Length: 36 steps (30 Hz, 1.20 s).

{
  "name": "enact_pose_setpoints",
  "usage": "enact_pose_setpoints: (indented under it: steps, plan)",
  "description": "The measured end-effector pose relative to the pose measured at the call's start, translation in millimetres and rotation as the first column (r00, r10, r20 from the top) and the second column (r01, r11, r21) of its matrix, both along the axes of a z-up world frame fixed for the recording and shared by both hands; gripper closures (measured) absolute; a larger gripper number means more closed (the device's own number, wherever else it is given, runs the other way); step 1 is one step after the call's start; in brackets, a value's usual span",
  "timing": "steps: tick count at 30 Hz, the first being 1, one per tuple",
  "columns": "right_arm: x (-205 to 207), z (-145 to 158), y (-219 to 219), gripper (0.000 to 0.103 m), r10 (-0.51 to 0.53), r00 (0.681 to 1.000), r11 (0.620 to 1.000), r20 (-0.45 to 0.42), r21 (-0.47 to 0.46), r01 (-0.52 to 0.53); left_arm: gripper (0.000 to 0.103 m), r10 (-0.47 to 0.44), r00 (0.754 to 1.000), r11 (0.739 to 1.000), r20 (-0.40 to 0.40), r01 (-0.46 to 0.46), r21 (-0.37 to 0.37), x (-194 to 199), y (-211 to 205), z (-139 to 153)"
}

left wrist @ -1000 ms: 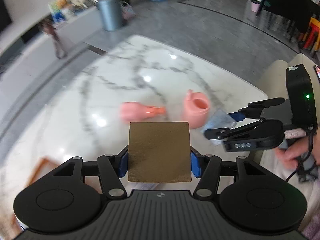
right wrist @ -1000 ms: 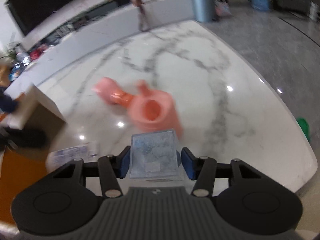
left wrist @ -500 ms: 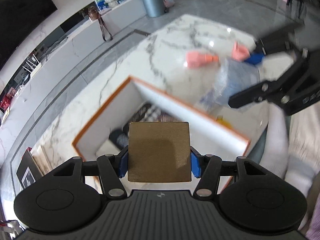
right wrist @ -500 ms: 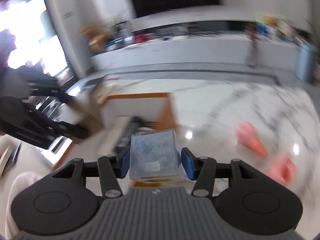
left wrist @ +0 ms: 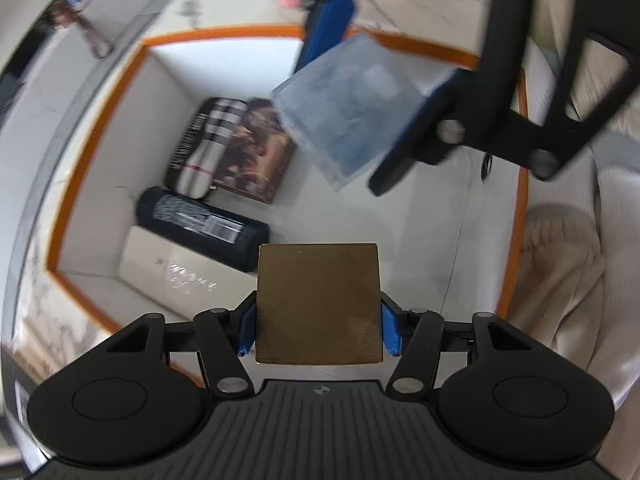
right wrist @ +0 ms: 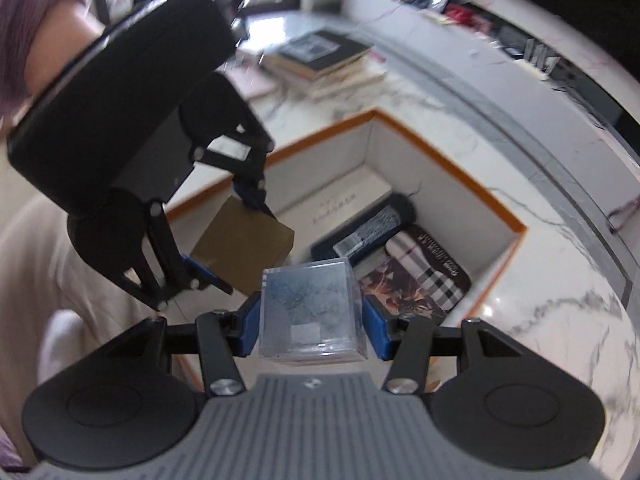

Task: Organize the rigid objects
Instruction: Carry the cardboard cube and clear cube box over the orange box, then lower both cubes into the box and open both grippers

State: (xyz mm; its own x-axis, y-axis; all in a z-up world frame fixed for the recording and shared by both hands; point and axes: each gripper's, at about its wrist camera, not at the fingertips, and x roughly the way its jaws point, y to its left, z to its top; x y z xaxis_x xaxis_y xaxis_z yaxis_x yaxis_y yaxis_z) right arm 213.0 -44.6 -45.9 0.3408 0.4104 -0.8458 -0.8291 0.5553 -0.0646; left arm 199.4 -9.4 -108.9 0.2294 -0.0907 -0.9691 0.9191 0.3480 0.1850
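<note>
Left tool [left wrist: 318,330] pointing steeply down over the orange-rimmed box [left wrist: 100,108], pinching a brown cardboard box [left wrist: 318,304] at lower centre of its frame. Right tool [right wrist: 312,328] tilted down toward the same box from the opposite side, clamped on a clear plastic cube [right wrist: 310,314] with bluish contents. Inside, upper left in the left view: a dark cylinder [left wrist: 204,224] beside a flat printed tin [left wrist: 236,148]. Marble tabletop [right wrist: 560,288] around.
</note>
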Motion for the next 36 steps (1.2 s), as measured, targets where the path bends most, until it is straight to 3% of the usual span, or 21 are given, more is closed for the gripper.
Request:
enact_pose_setpoints:
  steps: [5, 11, 23, 30, 36]
  plan:
    - [29, -26, 5, 0.049, 0.038, 0.997, 0.998, -0.070, -0.045, -0.041, 0.036, -0.108, 0.992, 0.991, -0.061, 0.113, 0.072, 4, 2, -22]
    - [47, -45, 13, 0.049, 0.078, 0.989, 0.993, -0.129, -0.078, -0.088, 0.036, -0.167, 0.977, 0.980, -0.129, 0.179, 0.087, 11, 5, -38]
    - [60, -66, 38, 0.049, 0.197, 0.966, 0.970, -0.168, -0.106, -0.217, 0.026, -0.144, 0.984, 0.978, -0.109, 0.158, 0.138, -1, 21, -41]
    - [53, -78, 54, 0.049, 0.336, 0.925, 0.916, -0.177, -0.167, -0.364, 0.025, -0.147, 0.989, 0.979, -0.034, 0.151, 0.139, -16, 34, -28]
    - [45, -82, 69, 0.049, 0.427, 0.884, 0.875, -0.189, -0.160, -0.457, 0.023, -0.130, 0.991, 0.987, 0.004, 0.129, 0.096, -20, 43, -14]
